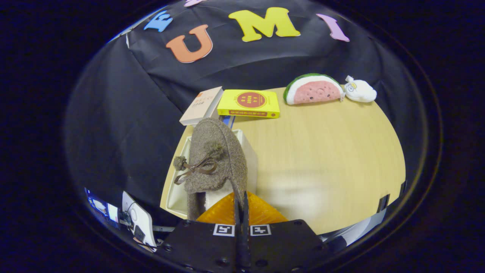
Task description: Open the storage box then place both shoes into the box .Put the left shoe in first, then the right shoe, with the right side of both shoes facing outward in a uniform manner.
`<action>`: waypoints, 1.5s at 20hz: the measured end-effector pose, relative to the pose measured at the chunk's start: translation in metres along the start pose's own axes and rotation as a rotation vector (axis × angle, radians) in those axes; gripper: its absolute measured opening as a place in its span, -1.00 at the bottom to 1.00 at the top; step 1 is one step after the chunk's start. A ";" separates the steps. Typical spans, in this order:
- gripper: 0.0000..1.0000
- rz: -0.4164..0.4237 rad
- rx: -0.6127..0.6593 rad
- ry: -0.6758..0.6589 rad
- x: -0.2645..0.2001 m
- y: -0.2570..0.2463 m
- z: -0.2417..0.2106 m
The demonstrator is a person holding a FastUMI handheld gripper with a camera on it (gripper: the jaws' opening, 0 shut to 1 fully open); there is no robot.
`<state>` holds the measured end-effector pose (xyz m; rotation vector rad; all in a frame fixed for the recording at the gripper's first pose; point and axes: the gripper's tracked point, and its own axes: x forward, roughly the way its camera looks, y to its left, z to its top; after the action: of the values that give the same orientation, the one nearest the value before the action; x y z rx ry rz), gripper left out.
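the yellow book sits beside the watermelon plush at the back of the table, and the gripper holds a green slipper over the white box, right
Not quite: in the gripper view the slipper is brown, not green. The gripper fingers pinch its heel edge above the white box; the yellow book and watermelon plush are as you say.

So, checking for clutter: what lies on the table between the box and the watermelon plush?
Gripper view: bare table between box and watermelon plush.

Black cloth wall (265, 64) hangs creased across the back and folds round to one side, and in front of it spreads the pale wood-grain round tabletop (333, 159), a soft bright patch of light glaring off its near part; below the table's near edge, a white device with trailing cables (138, 220) sits beside a small lit screen (102, 208)
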<state>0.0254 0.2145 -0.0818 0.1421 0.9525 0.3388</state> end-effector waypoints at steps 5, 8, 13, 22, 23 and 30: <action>-0.99 0.014 -0.011 -0.020 0.040 0.040 0.003; -0.99 -0.046 0.021 -0.020 0.060 0.034 -0.005; -0.99 -0.102 -0.031 -0.046 0.079 0.029 -0.014; -0.63 -0.144 -0.078 -0.168 0.064 0.016 -0.002; -0.40 -0.153 -0.073 -0.201 0.056 0.012 0.000; 0.88 -0.230 -0.121 -0.437 -0.016 -0.009 0.018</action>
<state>0.0334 0.2011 -0.0618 -0.0060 0.5072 0.1424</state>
